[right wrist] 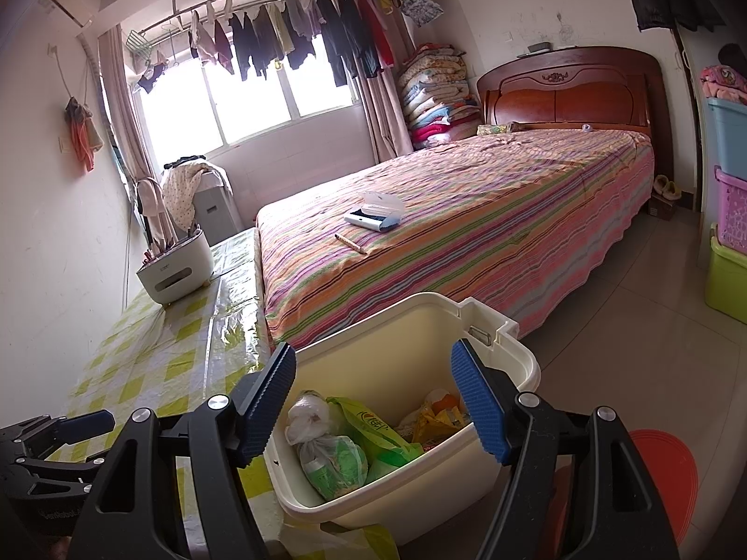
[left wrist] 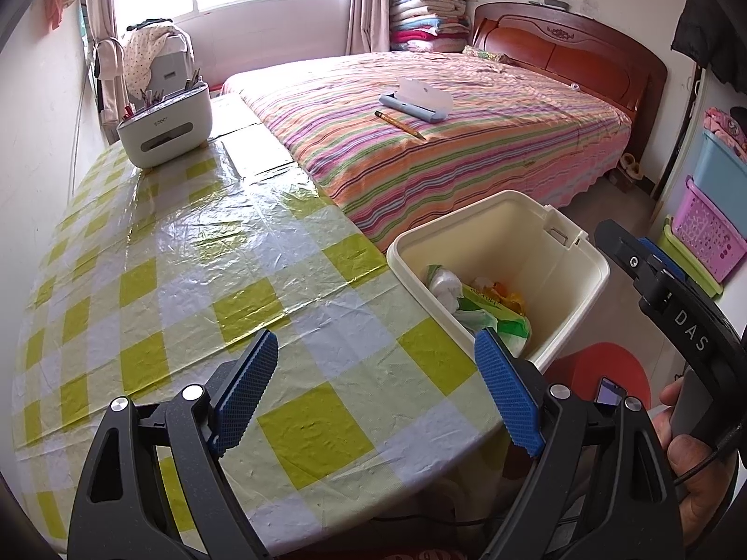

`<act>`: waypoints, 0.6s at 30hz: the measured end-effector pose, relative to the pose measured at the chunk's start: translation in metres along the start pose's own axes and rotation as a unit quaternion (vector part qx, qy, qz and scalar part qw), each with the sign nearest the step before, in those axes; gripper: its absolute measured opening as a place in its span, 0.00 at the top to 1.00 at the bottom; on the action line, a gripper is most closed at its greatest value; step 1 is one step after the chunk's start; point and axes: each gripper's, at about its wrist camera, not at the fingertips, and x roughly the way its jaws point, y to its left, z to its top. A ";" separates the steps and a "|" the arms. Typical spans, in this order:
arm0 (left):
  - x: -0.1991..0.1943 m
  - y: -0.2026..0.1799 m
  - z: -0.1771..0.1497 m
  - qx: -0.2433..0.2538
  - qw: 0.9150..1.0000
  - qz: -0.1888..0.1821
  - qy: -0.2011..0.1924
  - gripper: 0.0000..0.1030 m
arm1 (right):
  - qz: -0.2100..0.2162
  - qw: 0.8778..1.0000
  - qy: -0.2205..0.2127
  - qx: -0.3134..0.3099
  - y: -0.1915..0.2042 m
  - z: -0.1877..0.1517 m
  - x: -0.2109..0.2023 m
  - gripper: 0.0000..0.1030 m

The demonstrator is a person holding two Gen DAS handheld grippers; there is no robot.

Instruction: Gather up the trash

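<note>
A cream trash bin (left wrist: 579, 252) stands beside the table's right edge, holding green and white plastic bags and yellow wrappers (left wrist: 485, 308). In the right wrist view the bin (right wrist: 513, 354) sits right below, with its trash (right wrist: 355, 438) showing. My left gripper (left wrist: 376, 350) is open and empty over the yellow-checked tablecloth (left wrist: 186, 280). My right gripper (right wrist: 373, 364) is open and empty above the bin; its body shows in the left wrist view (left wrist: 663, 289).
A white tissue and pen holder (left wrist: 163, 130) stands at the table's far end. A striped bed (left wrist: 443, 149) carries a pencil (left wrist: 399, 123) and an open blue case (left wrist: 415, 102). Stacked plastic crates (right wrist: 730, 214) line the right wall. A red stool (right wrist: 663, 471) stands by the bin.
</note>
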 end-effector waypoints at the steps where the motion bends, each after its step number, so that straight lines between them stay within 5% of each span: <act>1: 0.000 0.000 0.000 0.001 1.000 0.000 0.000 0.17 | 0.000 1.000 0.000 0.000 0.000 0.000 0.000 0.35; 18: 0.001 -0.002 -0.002 0.003 1.000 0.000 0.001 0.17 | 0.001 1.000 -0.001 0.000 0.001 -0.001 0.000 0.35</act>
